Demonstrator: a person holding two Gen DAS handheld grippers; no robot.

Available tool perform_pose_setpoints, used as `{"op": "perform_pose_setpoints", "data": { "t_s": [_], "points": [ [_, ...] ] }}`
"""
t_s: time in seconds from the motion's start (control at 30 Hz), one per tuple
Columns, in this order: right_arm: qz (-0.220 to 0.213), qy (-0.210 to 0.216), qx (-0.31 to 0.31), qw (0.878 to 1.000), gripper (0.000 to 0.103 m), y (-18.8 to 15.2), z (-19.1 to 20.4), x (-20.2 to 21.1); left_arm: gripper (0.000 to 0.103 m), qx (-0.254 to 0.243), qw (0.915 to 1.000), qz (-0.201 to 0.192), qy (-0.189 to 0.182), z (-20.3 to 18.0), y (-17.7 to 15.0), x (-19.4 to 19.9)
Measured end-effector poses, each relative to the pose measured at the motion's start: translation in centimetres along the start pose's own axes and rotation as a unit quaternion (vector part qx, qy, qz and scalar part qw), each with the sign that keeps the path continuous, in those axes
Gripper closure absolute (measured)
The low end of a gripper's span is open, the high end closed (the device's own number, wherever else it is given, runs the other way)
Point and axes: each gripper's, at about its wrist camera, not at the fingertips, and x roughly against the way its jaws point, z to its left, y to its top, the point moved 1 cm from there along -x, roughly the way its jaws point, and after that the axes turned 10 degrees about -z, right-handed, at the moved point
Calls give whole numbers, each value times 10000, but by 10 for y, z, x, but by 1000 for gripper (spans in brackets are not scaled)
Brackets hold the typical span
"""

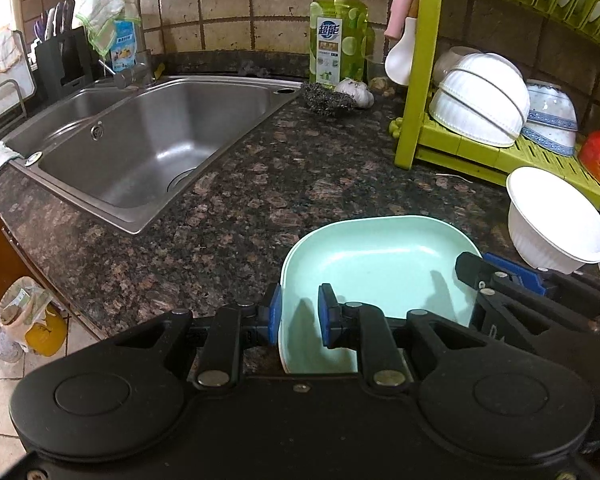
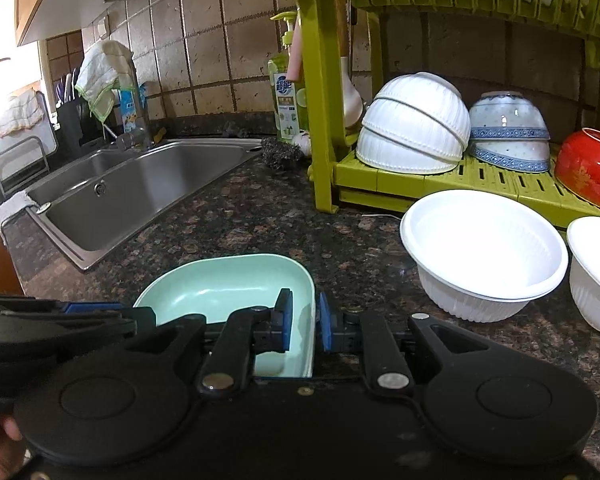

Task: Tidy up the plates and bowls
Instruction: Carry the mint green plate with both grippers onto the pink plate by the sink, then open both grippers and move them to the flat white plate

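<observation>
A mint-green plate (image 1: 376, 264) sits on the near part of the dark speckled bench (image 1: 240, 208), between the steel sink (image 1: 148, 148) on the left and the green dish rack (image 2: 440, 176) on the far right. The left hand-held gripper (image 1: 299, 314) straddles the plate's left rim, one blue pad outside and one inside, with a gap visible at the inner pad, so the fingers stand apart around the rim. The right hand-held gripper (image 2: 305, 322) straddles the right rim the same way, not visibly pressing it. Two upright white bowls (image 2: 484, 252) stand on the bench just in front of the rack. On the rack's lower shelf lie overturned white bowls (image 2: 414, 124), blue-patterned bowls (image 2: 510, 132) and a red bowl (image 2: 592, 164).
</observation>
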Motion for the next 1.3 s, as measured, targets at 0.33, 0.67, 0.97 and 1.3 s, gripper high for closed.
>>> {"op": "perform_pose_setpoints", "data": {
  "t_s": [0.33, 0.67, 0.97, 1.3],
  "points": [
    [154, -5, -242, 9996, 85, -4, -11, 1, 77, 174, 9998, 57, 56, 5, 2, 0],
    [441, 83, -527, 9976, 85, -11, -14, -6, 77, 134, 9999, -56, -29, 3, 3, 7],
    [-35, 248, -546, 9982, 85, -1, -15, 19, 77, 161, 9997, -174, -111, 0, 5, 15],
    [-250, 167, -410, 9987, 85, -2, -30, 54, 77, -23, 9989, -308, -348, -24, 5, 25]
  ]
}}
